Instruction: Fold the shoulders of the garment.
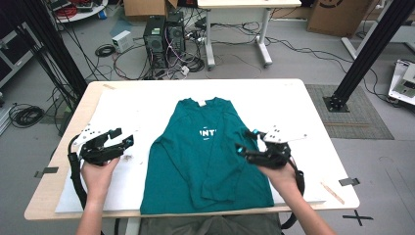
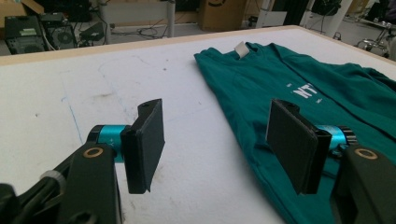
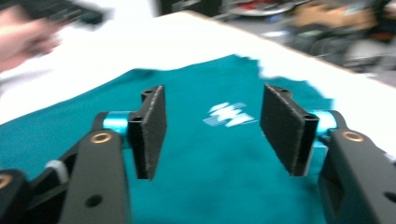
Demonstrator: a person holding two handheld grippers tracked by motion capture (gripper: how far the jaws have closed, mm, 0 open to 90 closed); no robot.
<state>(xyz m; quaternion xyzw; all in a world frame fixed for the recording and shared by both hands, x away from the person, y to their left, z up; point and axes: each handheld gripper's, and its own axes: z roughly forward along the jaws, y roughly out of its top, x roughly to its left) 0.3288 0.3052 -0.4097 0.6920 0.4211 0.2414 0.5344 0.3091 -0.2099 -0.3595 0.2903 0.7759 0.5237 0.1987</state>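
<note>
A teal long-sleeved shirt (image 1: 208, 152) with white lettering lies flat on the white table cover (image 1: 127, 105), collar at the far side, both sleeves folded in over the body. My left gripper (image 1: 122, 138) hovers open over the bare cover just left of the shirt. Through its own camera the left gripper (image 2: 217, 144) has jaws wide apart, with the shirt's edge (image 2: 280, 93) and collar tag under the right jaw. My right gripper (image 1: 246, 141) is open above the shirt's right side. In its blurred view the right gripper (image 3: 212, 126) frames the white lettering (image 3: 231, 115) with nothing between the jaws.
The wooden table (image 1: 58, 161) edge shows around the cover, with tape marks near its corners. Computer towers (image 1: 164, 36), cables and another desk (image 1: 235, 29) stand on the floor beyond. Black frame posts (image 1: 367, 49) rise at both sides.
</note>
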